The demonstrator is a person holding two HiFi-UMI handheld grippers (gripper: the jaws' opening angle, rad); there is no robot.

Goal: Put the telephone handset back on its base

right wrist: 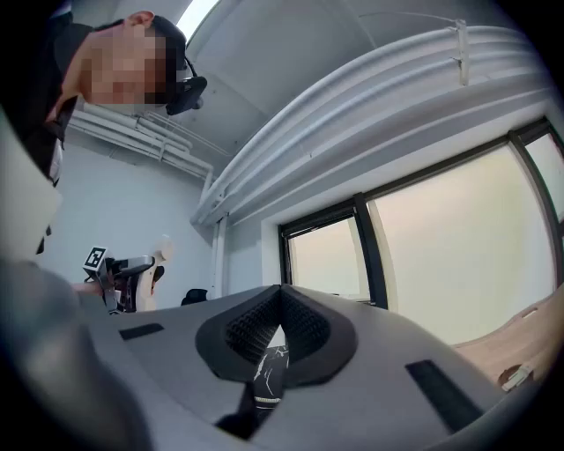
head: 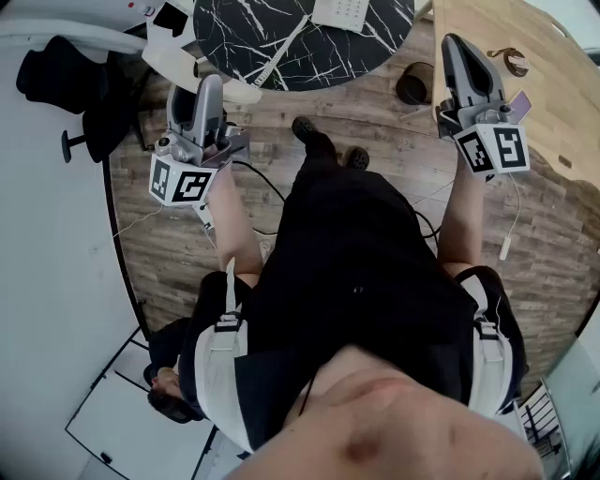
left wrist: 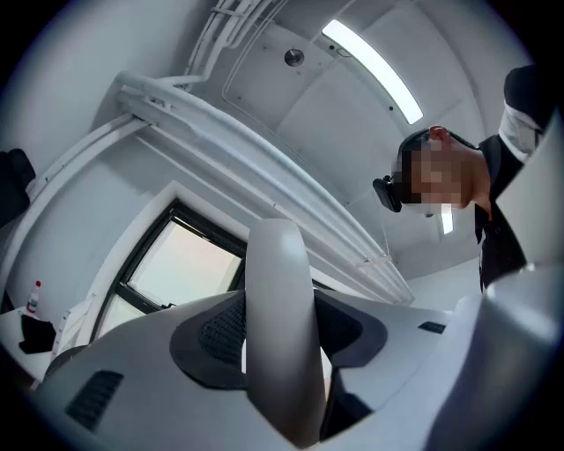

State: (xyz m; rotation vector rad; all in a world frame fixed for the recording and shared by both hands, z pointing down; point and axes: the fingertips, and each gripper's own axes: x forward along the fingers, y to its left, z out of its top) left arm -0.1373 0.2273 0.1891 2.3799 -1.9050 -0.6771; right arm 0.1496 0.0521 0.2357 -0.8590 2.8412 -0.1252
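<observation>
Handset [left wrist: 278, 335] between left gripper [head: 208, 94] jaws

Round desk: black marble top [head: 309, 47], I see it at the far edge of the head view
On it: white telephone base [head: 339, 11] at the far rim, thin white cord [head: 281, 58] running across
Wooden desk: pale top [head: 548, 108] on my right, small ring-shaped thing [head: 513, 63] on it
Floor: wood planks [head: 375, 141], black cable [head: 267, 183] and white cable [head: 511, 225] lying loose
</observation>
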